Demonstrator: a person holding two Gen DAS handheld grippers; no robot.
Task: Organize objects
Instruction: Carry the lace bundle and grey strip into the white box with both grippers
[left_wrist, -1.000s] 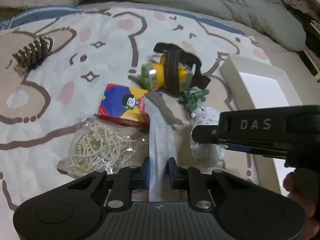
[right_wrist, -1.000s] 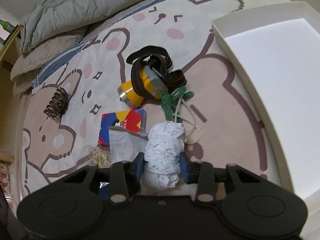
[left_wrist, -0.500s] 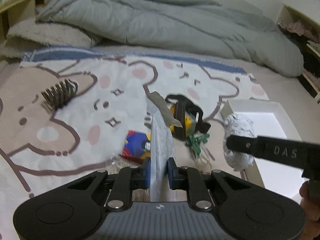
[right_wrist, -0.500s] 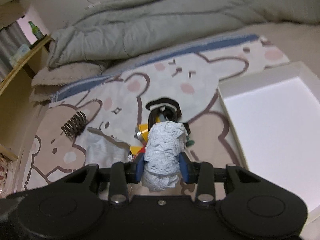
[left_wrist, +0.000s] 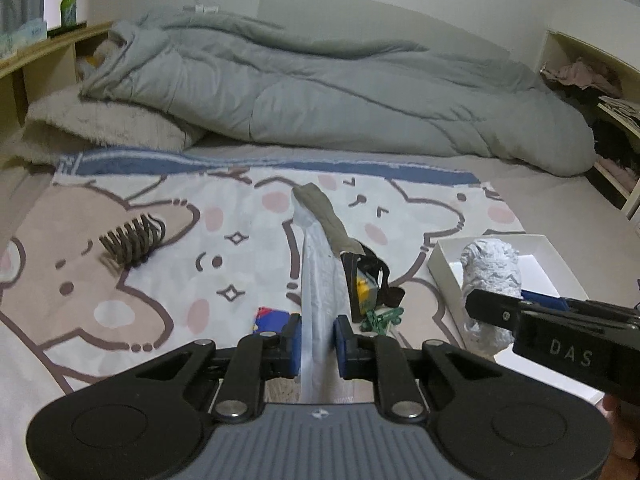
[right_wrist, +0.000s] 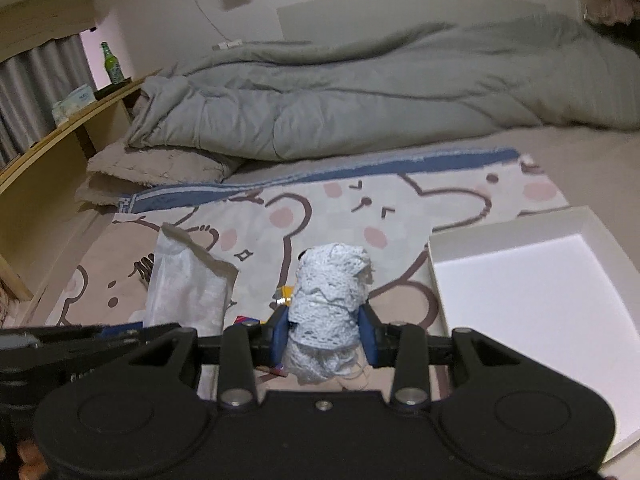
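Observation:
My left gripper (left_wrist: 316, 346) is shut on a flat white packet (left_wrist: 318, 280) with a brown top flap, held upright above the bear-print blanket (left_wrist: 140, 280). The packet also shows in the right wrist view (right_wrist: 188, 292). My right gripper (right_wrist: 322, 338) is shut on a roll of pale lace (right_wrist: 328, 304), lifted above the blanket; the roll also shows in the left wrist view (left_wrist: 490, 276). A white open box (right_wrist: 540, 300) lies to the right, also in the left wrist view (left_wrist: 444, 268). A yellow headlamp with black strap (left_wrist: 366, 280) lies on the blanket behind the packet.
A brown hair claw (left_wrist: 132, 238) lies at the left. A red-blue card box (left_wrist: 272, 318) and green clips (left_wrist: 380, 318) lie near the headlamp. A grey duvet (left_wrist: 320, 92) is heaped at the back. Wooden shelves (right_wrist: 48, 136) stand at the left.
Both grippers have risen and tilted up from the blanket, carrying the packet and the lace roll. The view now takes in the duvet and the wall.

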